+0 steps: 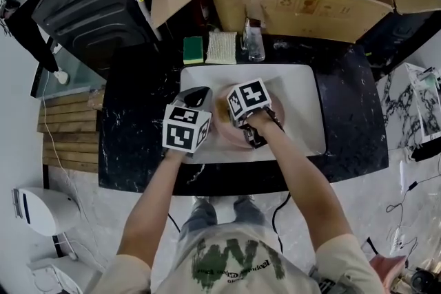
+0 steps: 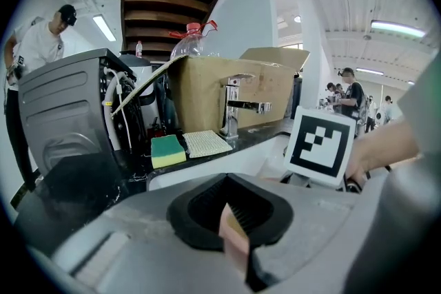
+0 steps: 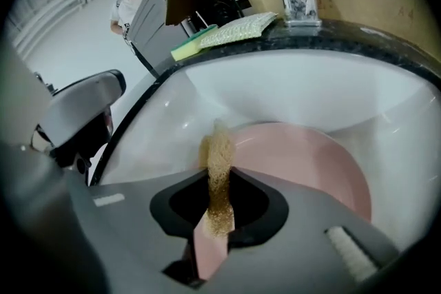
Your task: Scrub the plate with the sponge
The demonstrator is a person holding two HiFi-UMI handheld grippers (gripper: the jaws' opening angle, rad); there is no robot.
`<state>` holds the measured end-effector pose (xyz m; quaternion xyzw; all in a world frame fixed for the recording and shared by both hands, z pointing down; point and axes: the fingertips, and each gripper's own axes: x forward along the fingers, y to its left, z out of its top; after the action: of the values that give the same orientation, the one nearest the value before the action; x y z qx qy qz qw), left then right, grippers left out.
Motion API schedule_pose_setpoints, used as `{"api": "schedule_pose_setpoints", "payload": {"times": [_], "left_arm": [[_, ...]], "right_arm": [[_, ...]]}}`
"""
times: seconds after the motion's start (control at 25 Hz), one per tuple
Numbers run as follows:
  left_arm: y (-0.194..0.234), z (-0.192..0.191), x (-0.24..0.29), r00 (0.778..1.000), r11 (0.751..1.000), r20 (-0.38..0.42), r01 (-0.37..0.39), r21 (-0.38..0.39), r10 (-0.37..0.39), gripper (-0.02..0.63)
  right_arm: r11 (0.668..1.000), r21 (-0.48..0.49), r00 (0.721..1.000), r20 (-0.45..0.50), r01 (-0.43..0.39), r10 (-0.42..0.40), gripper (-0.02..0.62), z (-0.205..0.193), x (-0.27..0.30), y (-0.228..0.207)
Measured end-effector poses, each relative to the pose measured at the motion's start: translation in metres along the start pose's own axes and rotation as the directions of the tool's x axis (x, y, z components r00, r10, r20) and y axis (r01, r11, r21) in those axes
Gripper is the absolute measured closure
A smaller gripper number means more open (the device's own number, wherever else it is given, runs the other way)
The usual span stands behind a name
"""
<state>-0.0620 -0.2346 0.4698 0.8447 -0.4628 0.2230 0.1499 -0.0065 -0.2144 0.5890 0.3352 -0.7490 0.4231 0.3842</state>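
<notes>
Plate (image 3: 296, 155): pink, lying in the white sink (image 1: 303, 100) below the faucet (image 1: 253, 38).
Sponge (image 3: 217, 169): brown and coarse, clamped edge-on in my right gripper (image 3: 213, 217), its tip over the plate's near rim.
Left gripper (image 2: 231, 217): jaws pressed together with only a thin pink sliver showing at them. I hold it at the sink's left side, apart from the plate.
Counter (image 1: 344, 79): a green sponge (image 1: 193, 49) and a mesh pad (image 1: 221, 47) lie side by side behind the sink.

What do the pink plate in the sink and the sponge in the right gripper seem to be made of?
Plate: likely glazed ceramic, possibly melamine; smooth pink surface with soft sheen. Sponge: coarse porous foam or fibre, tan; grainy open texture, squashed into a thin strip.
</notes>
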Motion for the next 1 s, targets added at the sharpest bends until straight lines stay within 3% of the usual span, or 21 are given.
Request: {"api": "schedule_pose_setpoints", "payload": {"times": [0.24, 1.0], "left_arm": [[0.005, -0.002, -0.005, 1.0, 1.0, -0.002, -0.006, -0.001, 0.006, 0.604], [0.004, -0.005, -0.007, 1.0, 1.0, -0.006, 0.001, 0.01, -0.001, 0.603]], "right_arm": [[1.0, -0.004, 1.0, -0.019, -0.019, 0.019, 0.534, -0.004, 0.013, 0.013], [0.999, -0.027, 0.995, -0.101, 0.025, -0.028, 0.534, -0.03, 0.026, 0.004]]}}
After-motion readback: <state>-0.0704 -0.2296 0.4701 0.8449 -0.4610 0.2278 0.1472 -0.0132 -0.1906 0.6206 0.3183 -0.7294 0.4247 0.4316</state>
